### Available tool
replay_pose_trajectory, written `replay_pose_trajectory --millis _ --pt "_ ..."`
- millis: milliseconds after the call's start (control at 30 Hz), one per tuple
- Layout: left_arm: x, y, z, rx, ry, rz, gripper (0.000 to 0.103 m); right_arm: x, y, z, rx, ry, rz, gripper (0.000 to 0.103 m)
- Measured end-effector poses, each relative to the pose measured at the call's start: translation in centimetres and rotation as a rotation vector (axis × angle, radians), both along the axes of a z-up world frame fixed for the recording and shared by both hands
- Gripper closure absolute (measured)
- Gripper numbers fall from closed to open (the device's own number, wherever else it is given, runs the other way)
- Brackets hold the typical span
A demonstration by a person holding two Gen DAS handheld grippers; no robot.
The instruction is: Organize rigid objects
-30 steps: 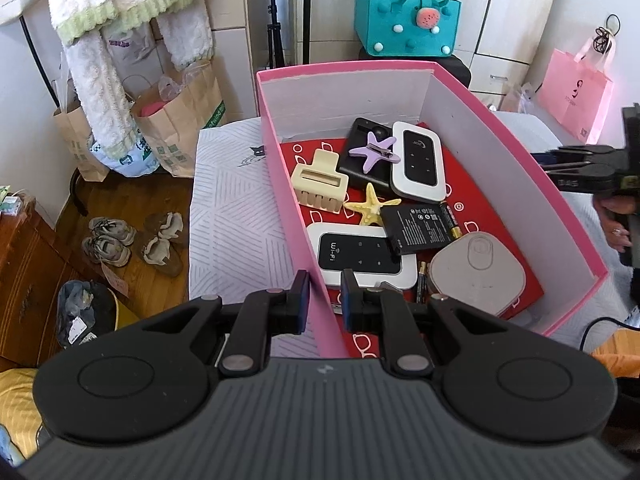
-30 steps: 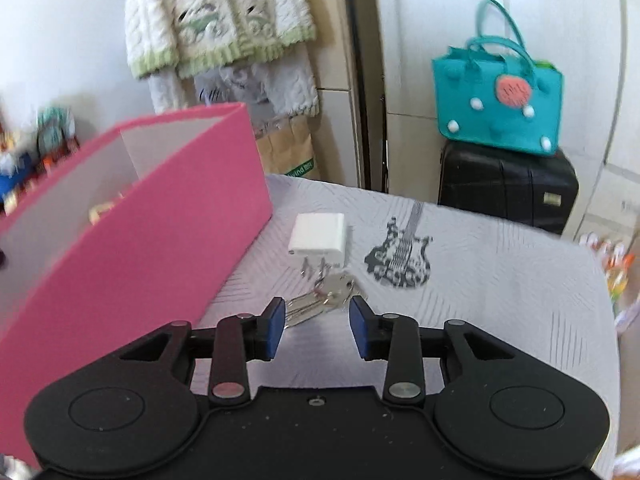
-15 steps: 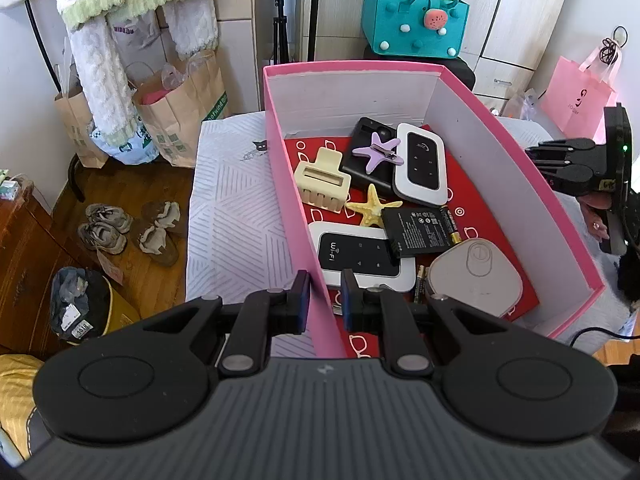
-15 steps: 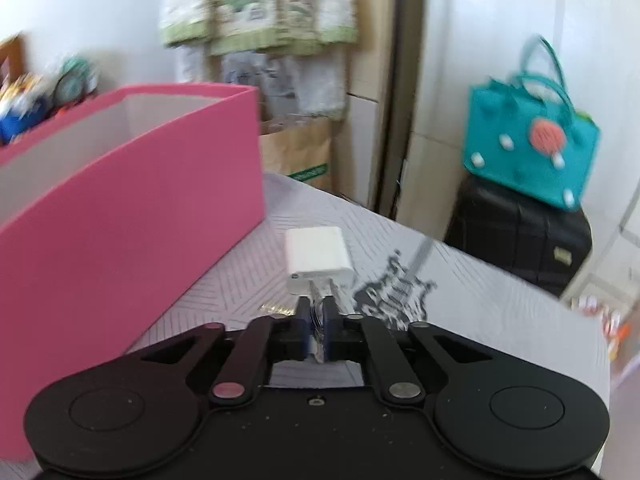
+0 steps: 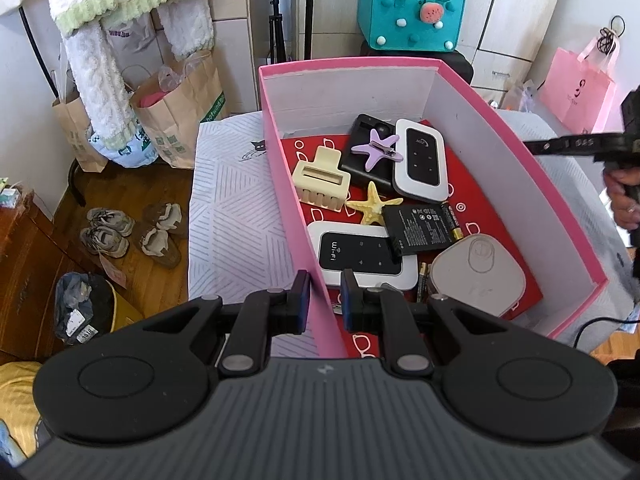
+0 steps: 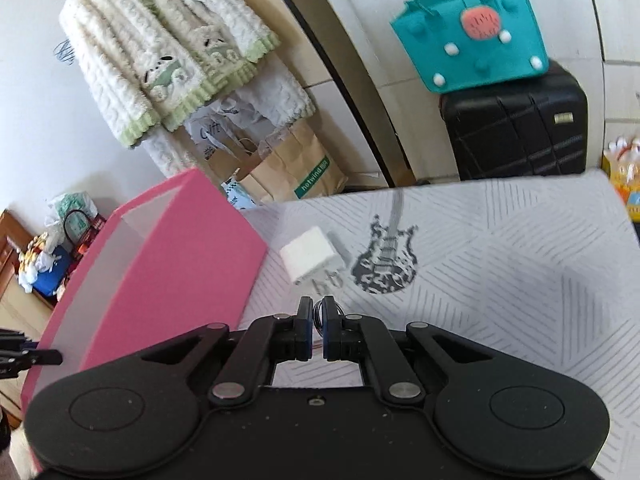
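My left gripper [image 5: 323,300] is shut on the near left wall of the pink box [image 5: 512,160], one pad inside and one outside. In the box lie two white routers [image 5: 360,256], a cream hair claw [image 5: 320,180], a yellow starfish [image 5: 374,204], a purple star clip [image 5: 380,150], a black battery [image 5: 416,228] and a grey rounded case [image 5: 480,272]. To the right of the box [image 6: 180,264], my right gripper [image 6: 317,316] is shut on the key ring [image 6: 317,311] of a bunch of keys just above the cloth. A white charger plug [image 6: 312,256] lies just beyond it.
A grey patterned cloth [image 6: 500,272] with a guitar print [image 6: 384,264] covers the table. A teal bag [image 6: 472,28] sits on a black suitcase [image 6: 516,128] behind it. Paper bags [image 5: 176,108] and shoes [image 5: 132,228] are on the floor to the left. A pink bag [image 5: 576,84] stands at the right.
My right gripper closed on the keys beside the charger, then rolled and shifted a little with them. The left gripper kept its hold on the box wall.
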State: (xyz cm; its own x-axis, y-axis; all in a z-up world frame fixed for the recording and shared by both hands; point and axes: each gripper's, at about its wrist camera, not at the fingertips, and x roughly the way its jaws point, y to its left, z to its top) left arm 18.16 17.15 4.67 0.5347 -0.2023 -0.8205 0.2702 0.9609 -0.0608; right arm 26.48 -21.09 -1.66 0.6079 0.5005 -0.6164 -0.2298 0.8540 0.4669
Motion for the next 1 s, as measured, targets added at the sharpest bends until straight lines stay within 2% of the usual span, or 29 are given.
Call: replay_pose_trajectory --millis 300,467,667,833,1000 --pt "-0.2 -0.5 0.1 0.032 -0.008 -0.001 0.089 -2.2 2.1 5.9 0.039 -0.106 0.083 0.097" --pt "-0.4 -0.9 0.0 0.063 -0.020 -0.012 0.089 -3.1 4.6 10.1 0.036 -0.189 0.175 0.097" --pt "-0.3 -1.0 0.2 0.073 -0.016 -0.022 0.089 -3.8 8.3 13.7 0.036 -0.272 0.287 0.097" --pt "-0.3 -1.0 0.1 0.073 -0.018 -0.024 0.089 -3.3 11.8 14.0 0.056 -0.266 0.389 0.097" --pt "-0.1 -1.1 0.1 0.078 -0.009 -0.035 0.089 -1.4 16.1 10.8 0.049 -0.143 0.461 0.097"
